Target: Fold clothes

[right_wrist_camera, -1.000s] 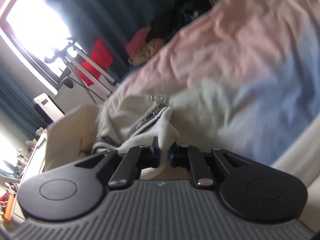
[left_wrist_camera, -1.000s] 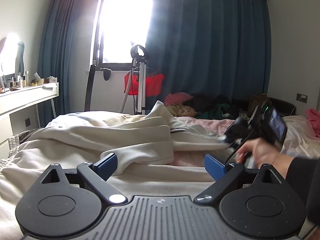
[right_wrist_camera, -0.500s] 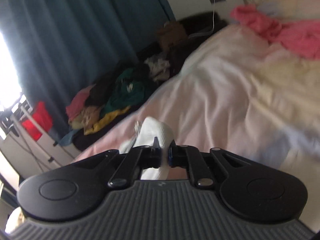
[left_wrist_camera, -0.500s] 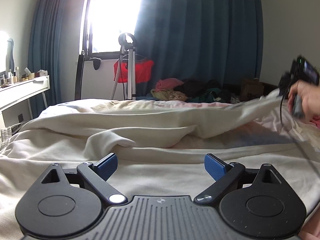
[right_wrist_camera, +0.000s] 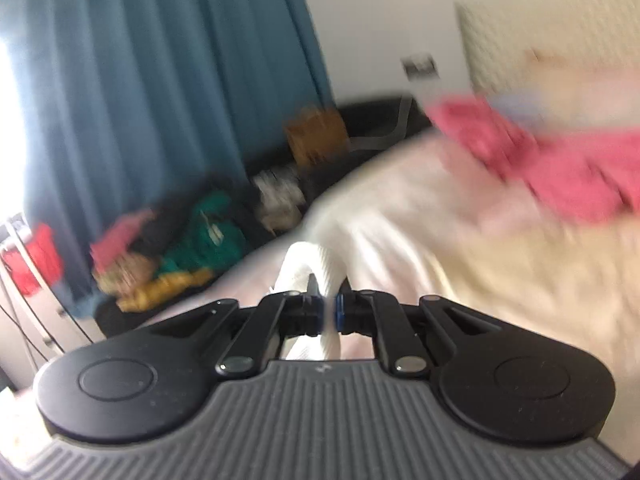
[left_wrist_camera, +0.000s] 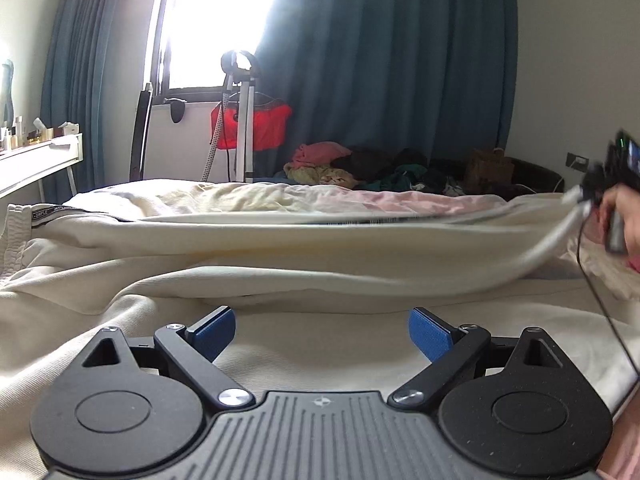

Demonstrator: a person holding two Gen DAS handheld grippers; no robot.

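A cream garment (left_wrist_camera: 280, 248) lies stretched across the bed, its ribbed waistband (left_wrist_camera: 16, 232) at the far left. My left gripper (left_wrist_camera: 322, 330) is open and hovers low over the near cloth, nothing between its blue pads (left_wrist_camera: 430, 336). Far right in the left wrist view, a hand (left_wrist_camera: 624, 216) holds my right gripper (left_wrist_camera: 588, 196), which pulls the garment's edge taut. In the right wrist view my right gripper (right_wrist_camera: 329, 314) is shut on a white fold of the garment (right_wrist_camera: 312, 264).
A pile of mixed clothes (left_wrist_camera: 360, 168) lies beyond the bed under the blue curtain (left_wrist_camera: 400, 60). A garment steamer with a red top (left_wrist_camera: 248, 128) stands by the window. A pink cloth (right_wrist_camera: 552, 160) lies on the bed near the headboard. A white dresser (left_wrist_camera: 36, 160) is left.
My right gripper has swept rightward and up with the garment's edge, drawing the bunched cloth out flat and taut. My left gripper has sunk slightly toward the cloth, still open.
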